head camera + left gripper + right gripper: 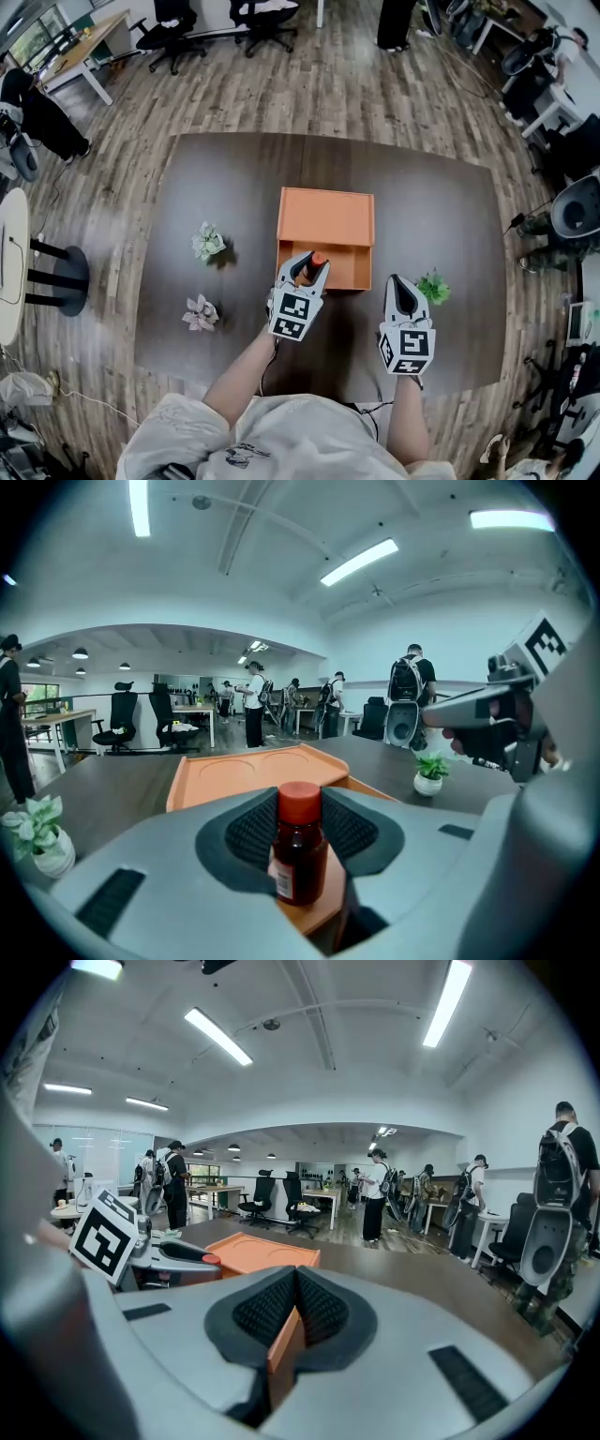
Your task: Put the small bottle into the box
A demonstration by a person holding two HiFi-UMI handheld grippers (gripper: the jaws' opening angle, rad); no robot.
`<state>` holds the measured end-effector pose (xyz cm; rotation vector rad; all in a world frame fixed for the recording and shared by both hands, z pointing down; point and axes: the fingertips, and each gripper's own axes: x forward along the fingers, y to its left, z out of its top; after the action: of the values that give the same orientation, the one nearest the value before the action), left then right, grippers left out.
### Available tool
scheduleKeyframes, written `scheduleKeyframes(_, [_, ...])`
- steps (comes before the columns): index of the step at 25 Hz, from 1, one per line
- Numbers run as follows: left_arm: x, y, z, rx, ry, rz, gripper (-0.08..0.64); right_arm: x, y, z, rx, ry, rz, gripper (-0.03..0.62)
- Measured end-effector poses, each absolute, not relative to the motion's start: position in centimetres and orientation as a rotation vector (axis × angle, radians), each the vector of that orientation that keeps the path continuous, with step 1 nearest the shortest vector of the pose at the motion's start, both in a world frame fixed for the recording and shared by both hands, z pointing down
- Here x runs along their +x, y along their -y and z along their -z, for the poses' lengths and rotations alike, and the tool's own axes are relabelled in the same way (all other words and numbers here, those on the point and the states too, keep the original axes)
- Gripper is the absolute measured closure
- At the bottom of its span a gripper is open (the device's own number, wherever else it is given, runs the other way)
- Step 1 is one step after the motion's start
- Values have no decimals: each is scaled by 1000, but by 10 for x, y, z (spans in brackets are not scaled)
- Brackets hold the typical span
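Left gripper (pixel 309 269) fingers pinch the small bottle (pixel 298 855) by its body, at the box's (pixel 324 217) 6 o'clock edge. It looks light, glassy and slick, so grip below the cap. Right gripper (pixel 401 287) fingers are clamped on the box wall.

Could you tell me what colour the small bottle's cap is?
The cap is red, clearest in the left gripper view.

The left forearm (pixel 246 370) and right forearm (pixel 405 417) reach forward side by side, each tool tipped slightly downward. The left tool (pixel 307 266) has its jaws clamped on the upright small bottle (pixel 298 850). The right tool (pixel 401 281) has its jaws meeting at the tips.
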<state>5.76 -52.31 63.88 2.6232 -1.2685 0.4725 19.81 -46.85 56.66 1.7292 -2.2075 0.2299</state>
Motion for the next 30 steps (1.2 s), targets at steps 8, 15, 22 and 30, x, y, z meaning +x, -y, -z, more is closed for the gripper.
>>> scheduleKeyframes(8, [60, 517, -650, 2578, 1266, -592, 420, 198, 467, -567, 1726, 2214, -237, 591])
scheduleKeyframes(15, [54, 515, -651, 2520, 1246, -719, 416, 199, 465, -562, 1738, 2218, -235, 591])
scheduleKeyframes(22, [40, 502, -655, 2482, 1268, -746, 417, 193, 463, -559, 1730, 2235, -225, 591])
scheduleKeyframes(30, [38, 498, -655, 2499, 1308, -731, 416, 192, 460, -555, 1730, 2246, -219, 591])
